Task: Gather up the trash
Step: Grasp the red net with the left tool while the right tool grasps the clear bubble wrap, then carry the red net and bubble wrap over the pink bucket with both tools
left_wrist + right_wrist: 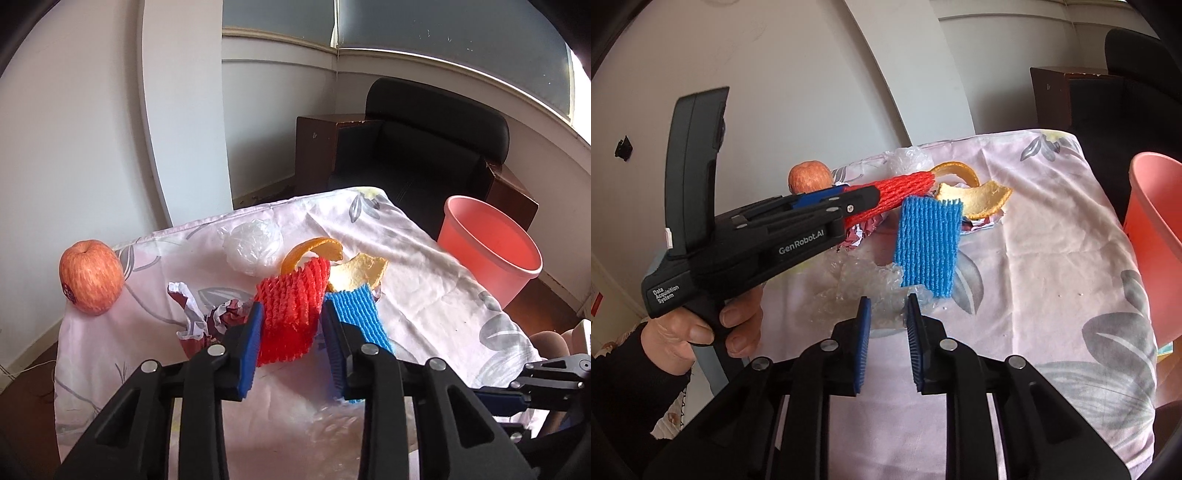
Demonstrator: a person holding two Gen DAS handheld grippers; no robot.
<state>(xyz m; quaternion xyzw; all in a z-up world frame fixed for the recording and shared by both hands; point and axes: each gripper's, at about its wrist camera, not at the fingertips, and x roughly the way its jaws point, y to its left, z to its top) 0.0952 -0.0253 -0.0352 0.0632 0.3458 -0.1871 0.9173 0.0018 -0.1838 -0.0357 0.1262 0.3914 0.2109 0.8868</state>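
Observation:
My left gripper (291, 310) is shut on a red foam net (291, 306), its blue pads pressing both sides. In the right wrist view a hand holds that left gripper (875, 195), and the red foam net (901, 192) sticks out of it above the cloth. My right gripper (888, 300) sits low over the near part of the table. Its pads close on a crumpled clear plastic film (860, 291). A blue foam net (929, 243) lies just beyond, beside two orange peels (986, 199). A pink bucket (1156, 240) stands off the table's right side.
The table carries a floral cloth (443, 277). An apple (90, 277) sits at its left edge, with a clear plastic wad (253, 243) and a torn red-white wrapper (199, 314) near the middle. A black armchair (424, 147) stands behind the table, near the wall.

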